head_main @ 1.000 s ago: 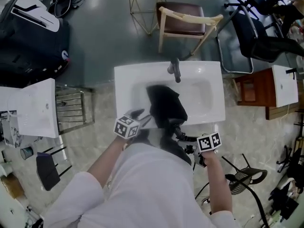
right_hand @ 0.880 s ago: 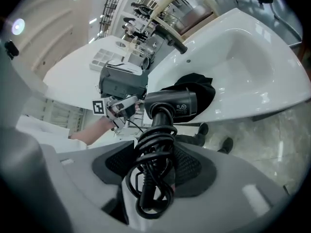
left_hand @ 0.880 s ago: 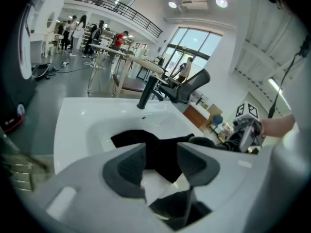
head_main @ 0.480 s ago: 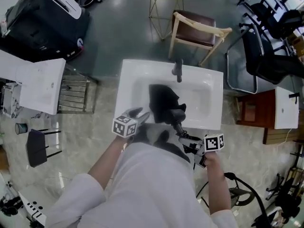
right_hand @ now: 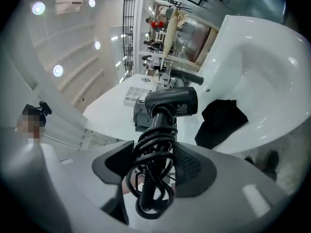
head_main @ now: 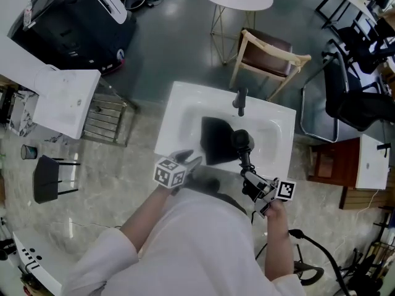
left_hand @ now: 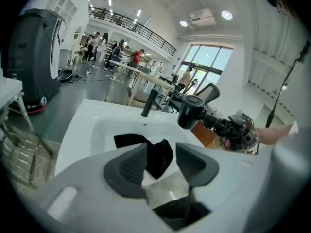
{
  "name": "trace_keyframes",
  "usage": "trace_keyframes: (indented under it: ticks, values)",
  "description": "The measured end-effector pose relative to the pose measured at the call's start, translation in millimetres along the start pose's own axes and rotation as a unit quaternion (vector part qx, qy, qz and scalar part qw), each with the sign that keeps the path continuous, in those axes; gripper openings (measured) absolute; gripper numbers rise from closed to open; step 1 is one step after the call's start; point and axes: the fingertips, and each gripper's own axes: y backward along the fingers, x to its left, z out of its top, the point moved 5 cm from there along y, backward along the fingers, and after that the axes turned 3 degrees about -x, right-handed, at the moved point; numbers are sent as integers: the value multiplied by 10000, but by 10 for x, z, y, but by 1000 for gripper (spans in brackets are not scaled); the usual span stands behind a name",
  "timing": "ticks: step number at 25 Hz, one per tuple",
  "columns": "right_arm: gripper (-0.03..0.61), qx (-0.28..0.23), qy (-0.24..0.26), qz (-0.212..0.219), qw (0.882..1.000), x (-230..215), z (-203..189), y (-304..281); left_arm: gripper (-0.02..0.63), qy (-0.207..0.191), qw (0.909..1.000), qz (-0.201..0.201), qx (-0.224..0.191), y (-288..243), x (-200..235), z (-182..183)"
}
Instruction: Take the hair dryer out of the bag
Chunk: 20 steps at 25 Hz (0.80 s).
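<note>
The hair dryer (head_main: pixel 242 142) was out of the bag, held in the air over the white sink (head_main: pixel 185 100), just right of centre in the head view. Its barrel was at the far end. Its handle, with the coiled cord (right_hand: pixel 150 178) wrapped around it, ran back toward the lower right into the right gripper (head_main: pixel 253 180), so the long axis followed the line of the fingers. The right gripper view showed those fingers closed on the cord-wrapped handle, with the barrel straight ahead of them.

The black bag (head_main: pixel 216 140) lay slack in the basin, just left of the barrel and below the faucet (head_main: pixel 239 100). The left gripper (head_main: pixel 188 162) sat at the sink's near rim, closer to the bag than the right one. Its fingers stood fairly wide. The bag's near edge showed between them, but neither pad could be seen pressing on it.

The extraction looked essentially done. What probably remained was for the right hand to carry the dryer clear of the basin.
</note>
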Motion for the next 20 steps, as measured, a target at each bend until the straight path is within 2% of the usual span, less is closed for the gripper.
trace_keyframes:
  ticks: [10,20]
  values:
    - [258,-602,239,101,9978,264,79,-174,179,-145,9996,-94,-243,355,182,428]
    - [259,-1157,456,468,9911,485,125,-263,169,-203,9984,-315,-418,416,241,671]
